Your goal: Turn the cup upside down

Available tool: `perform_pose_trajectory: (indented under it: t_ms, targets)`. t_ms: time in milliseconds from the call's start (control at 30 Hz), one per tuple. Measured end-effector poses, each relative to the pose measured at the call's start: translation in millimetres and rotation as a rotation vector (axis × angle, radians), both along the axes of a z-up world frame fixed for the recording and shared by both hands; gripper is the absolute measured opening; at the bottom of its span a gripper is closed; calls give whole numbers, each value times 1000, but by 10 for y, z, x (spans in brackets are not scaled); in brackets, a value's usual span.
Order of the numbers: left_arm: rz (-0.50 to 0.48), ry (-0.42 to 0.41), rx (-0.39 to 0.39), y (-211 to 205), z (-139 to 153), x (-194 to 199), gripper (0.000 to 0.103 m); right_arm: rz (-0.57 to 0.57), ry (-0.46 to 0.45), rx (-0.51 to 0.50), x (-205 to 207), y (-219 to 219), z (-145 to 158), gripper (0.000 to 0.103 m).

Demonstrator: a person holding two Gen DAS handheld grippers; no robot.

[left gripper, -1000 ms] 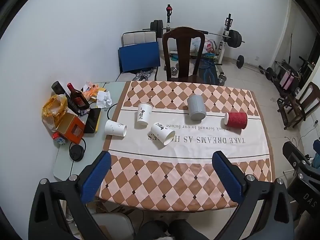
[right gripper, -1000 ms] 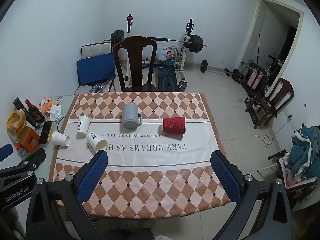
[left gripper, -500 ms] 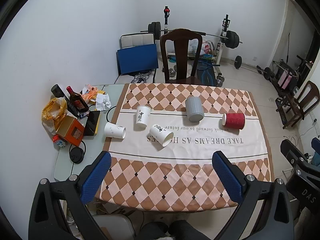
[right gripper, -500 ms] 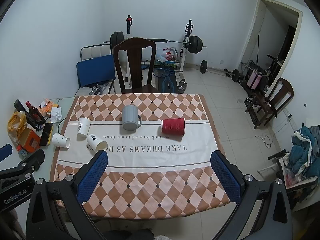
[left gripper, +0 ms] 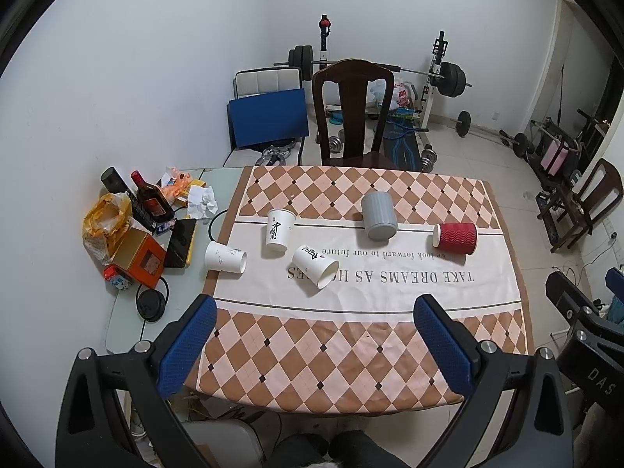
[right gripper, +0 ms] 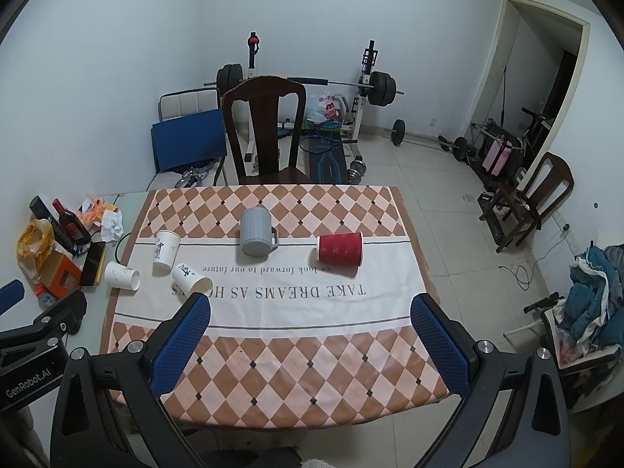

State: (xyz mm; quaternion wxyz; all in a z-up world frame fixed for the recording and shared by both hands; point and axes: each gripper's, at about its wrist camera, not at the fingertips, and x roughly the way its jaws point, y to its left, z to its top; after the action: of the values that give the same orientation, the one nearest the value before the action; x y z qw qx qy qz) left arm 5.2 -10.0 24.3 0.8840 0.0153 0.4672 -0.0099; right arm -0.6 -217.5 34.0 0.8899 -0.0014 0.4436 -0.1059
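Wooden chair (left gripper: 353, 113) behind table; wine bottle (left gripper: 150, 202), orange box (left gripper: 138, 257) left.

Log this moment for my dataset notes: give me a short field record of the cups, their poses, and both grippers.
white cup standing: mouth up, on the tablecloth
white cup near: on its side, mouth toward the camera
white cup left: on its side at the cloth's left edge
grey mug: tilted, handle to the right
red cup: on its side
left gripper: open, empty, above the near table edge
right gripper: open, empty
task state: no cup gripped yet
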Motion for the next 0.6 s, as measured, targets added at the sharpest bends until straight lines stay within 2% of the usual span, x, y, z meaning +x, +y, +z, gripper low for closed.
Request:
perform_pose_trajectory:
  t_ms: [333, 600]
  targets:
    - [-2, -4, -2, -6, -1, -12, 103, 1, -4, 0, -4, 38, 44, 103]
    - [-7, -4, -4, -76, 157, 73, 103, 1, -7, -2, -49, 12, 37, 103]
